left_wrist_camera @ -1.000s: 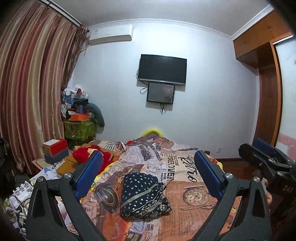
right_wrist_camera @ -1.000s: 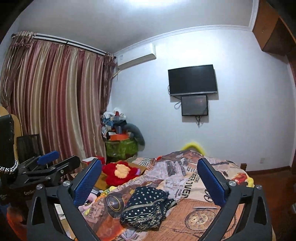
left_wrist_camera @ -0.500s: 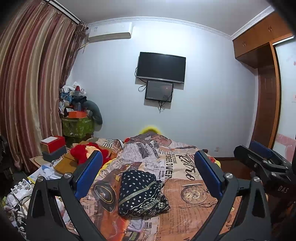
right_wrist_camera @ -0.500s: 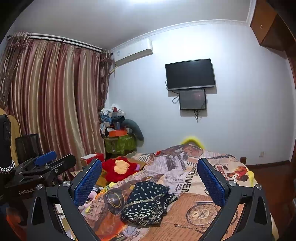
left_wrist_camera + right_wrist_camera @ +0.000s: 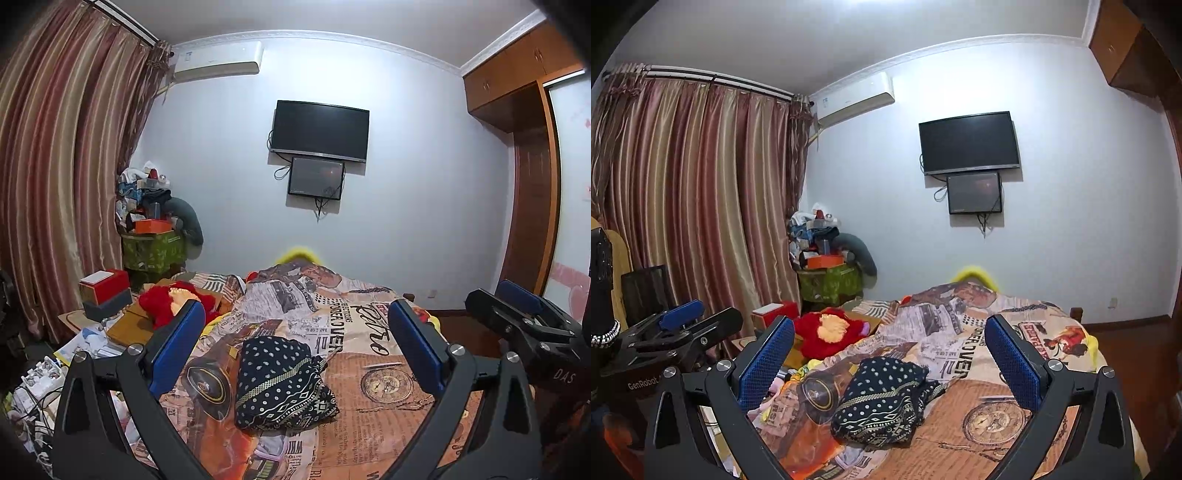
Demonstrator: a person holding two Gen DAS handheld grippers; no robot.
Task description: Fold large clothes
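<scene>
A dark navy garment with white dots and patterned bands (image 5: 282,384) lies folded in a compact bundle on the bed; it also shows in the right wrist view (image 5: 882,402). My left gripper (image 5: 295,350) is open and empty, held above the bed short of the garment. My right gripper (image 5: 890,358) is open and empty, also short of it. The right gripper shows at the right edge of the left wrist view (image 5: 524,325). The left gripper shows at the left of the right wrist view (image 5: 676,328).
The bed carries a newspaper-print cover (image 5: 369,369). A red plush toy (image 5: 827,330), boxes (image 5: 105,291) and loose clutter lie left of the bed. Striped curtains (image 5: 683,206) hang at left. A TV (image 5: 319,131) hangs on the far wall. A wooden wardrobe (image 5: 528,192) stands at right.
Both grippers have tilted upward and drawn back slightly, so the bed and garment sit lower in view. Both stay open and the garment has not moved.
</scene>
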